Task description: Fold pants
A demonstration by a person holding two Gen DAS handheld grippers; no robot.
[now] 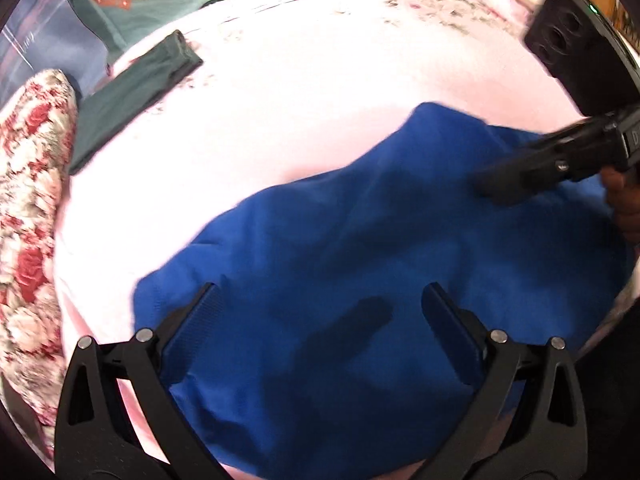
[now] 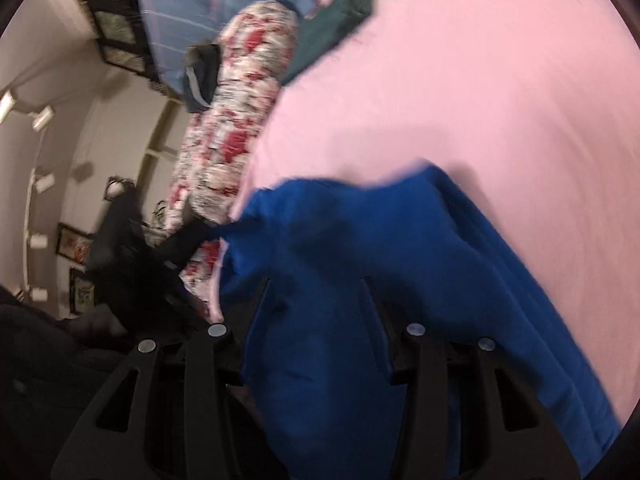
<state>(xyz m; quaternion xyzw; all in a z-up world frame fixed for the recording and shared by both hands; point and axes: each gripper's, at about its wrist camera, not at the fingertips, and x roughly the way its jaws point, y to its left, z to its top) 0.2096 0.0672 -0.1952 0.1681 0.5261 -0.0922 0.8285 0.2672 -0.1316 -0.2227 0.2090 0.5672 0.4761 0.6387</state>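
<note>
We see a dark green folded garment (image 1: 136, 92) lying well apart from the blue pants (image 1: 360, 280), and a floral blanket roll (image 1: 28, 208) along the bed's edge. The left hand-held gripper (image 1: 320, 312) hangs over the pants with its fingers spread wide, gripping nothing. The right hand-held gripper (image 2: 316, 300) is spread too, with blue cloth bunched between its fingers (whether it grips is unclear through the blur). The pants lie crumpled on the pink bedsheet (image 1: 320, 80). Framed pictures (image 2: 74, 240) hang on a pale wall.
</note>
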